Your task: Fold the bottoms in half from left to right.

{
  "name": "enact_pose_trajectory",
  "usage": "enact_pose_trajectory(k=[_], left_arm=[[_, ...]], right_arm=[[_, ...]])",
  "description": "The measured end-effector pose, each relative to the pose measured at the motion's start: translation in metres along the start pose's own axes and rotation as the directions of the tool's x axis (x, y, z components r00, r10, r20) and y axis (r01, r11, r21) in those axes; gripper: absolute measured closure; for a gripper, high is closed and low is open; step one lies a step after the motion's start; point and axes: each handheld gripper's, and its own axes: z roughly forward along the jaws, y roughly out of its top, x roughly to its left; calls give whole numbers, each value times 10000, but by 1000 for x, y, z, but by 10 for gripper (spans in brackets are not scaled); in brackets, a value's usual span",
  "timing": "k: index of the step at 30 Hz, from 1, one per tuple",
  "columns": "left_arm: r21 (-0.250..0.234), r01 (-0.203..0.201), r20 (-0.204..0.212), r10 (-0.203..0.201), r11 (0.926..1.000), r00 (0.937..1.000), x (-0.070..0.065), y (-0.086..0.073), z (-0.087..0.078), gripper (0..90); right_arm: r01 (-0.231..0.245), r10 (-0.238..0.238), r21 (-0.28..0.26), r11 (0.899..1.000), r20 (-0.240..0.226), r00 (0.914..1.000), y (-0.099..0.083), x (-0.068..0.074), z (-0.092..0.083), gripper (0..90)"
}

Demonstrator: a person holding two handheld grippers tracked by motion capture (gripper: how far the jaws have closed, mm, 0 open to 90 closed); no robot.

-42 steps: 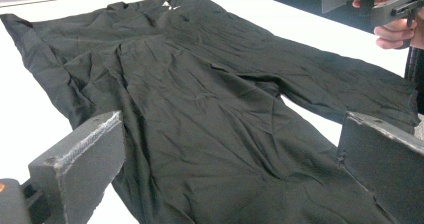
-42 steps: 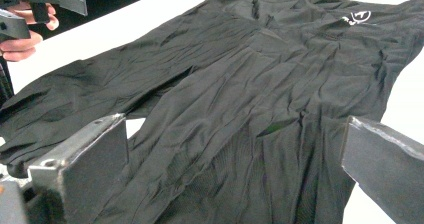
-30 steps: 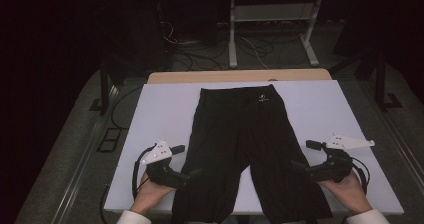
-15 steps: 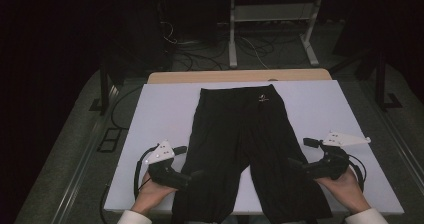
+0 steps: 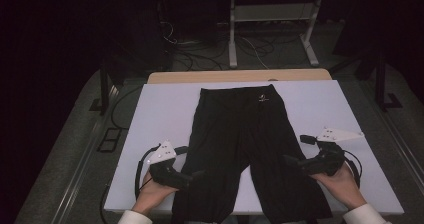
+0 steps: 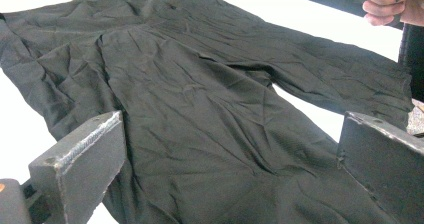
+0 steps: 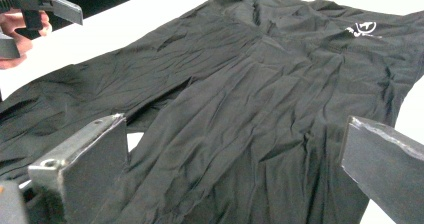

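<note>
black shorts [image 5: 245, 149] spread flat on tabletop [image 5: 160, 114] — legs toward person | left tool [image 5: 197, 175], right tool [image 5: 289, 160] both released, flanking leg hems — poised to pinch

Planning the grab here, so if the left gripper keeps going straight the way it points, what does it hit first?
Most likely the black shorts: the open left gripper points at the near leg's cloth.

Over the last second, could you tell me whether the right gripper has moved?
Yes, slightly. The right gripper has drifted toward the person's side of the white table, and inward onto the outer edge of the black shorts.
</note>
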Motion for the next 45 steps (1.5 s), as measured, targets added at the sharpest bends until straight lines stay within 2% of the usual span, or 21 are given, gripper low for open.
enact_pose_trajectory(k=[7,14,26,33,35,45], left_arm=[[-24,60,-17,-60,10000,10000,0,0,0,0],[-43,92,-40,-93,9999,9999,0,0,0,0],[-33,110,-50,-110,9999,9999,1,-1,0,0],[-36,112,-57,-112,9999,9999,1,0,-1,0],[-37,109,-50,-109,9999,9999,1,-1,-1,0],[-60,116,-36,-117,9999,9999,1,-1,-1,0]], right_arm=[[57,-58,-46,10000,-64,10000,8,1,1,0],[191,-193,-141,9997,-144,9997,23,0,-1,0],[320,-322,-55,9995,-280,9991,51,-10,2,0],[377,-375,53,9993,-297,9989,62,-14,8,0],[401,-394,218,9990,-305,9988,66,-16,13,0],[579,-567,365,9977,-338,9978,83,-18,29,0]])
